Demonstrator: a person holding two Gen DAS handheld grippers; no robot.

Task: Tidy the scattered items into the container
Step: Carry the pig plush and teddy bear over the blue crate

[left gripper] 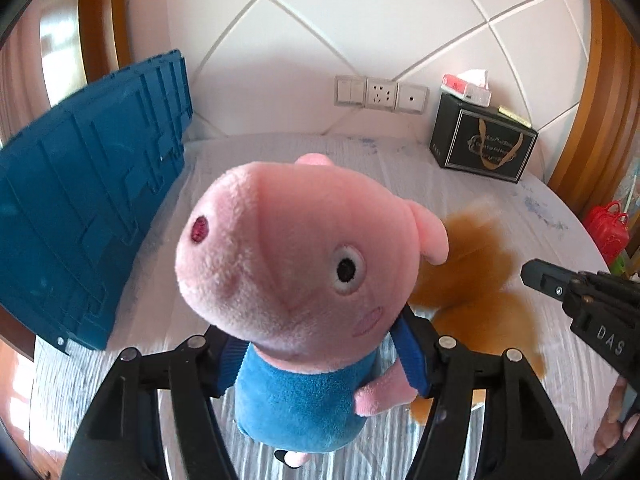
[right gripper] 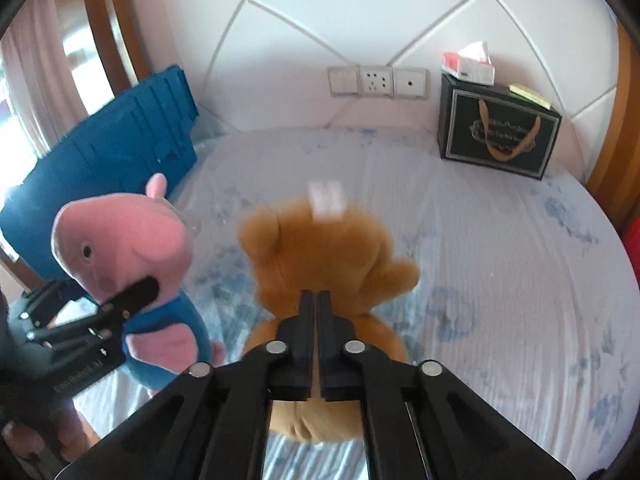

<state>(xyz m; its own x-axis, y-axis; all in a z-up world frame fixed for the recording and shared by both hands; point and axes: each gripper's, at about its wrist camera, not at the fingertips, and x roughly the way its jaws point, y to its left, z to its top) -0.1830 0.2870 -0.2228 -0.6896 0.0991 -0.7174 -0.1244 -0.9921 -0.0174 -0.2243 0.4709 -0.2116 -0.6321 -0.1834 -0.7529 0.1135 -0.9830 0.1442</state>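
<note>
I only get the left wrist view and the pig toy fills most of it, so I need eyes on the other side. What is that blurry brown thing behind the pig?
Observer: A brown teddy bear, seen from behind in the right wrist view.
Operator: Is the right gripper holding it?
Observer: Yes, the right gripper has its jaws shut together on the fur of the bear's back.
Operator: Anything on the bear I should know about?
Observer: A white tag sticks up at the top of its head, blurred.
Operator: How does my own grip look from there?
Observer: A finger of the left gripper lies across the pig toy just under its head.
</note>
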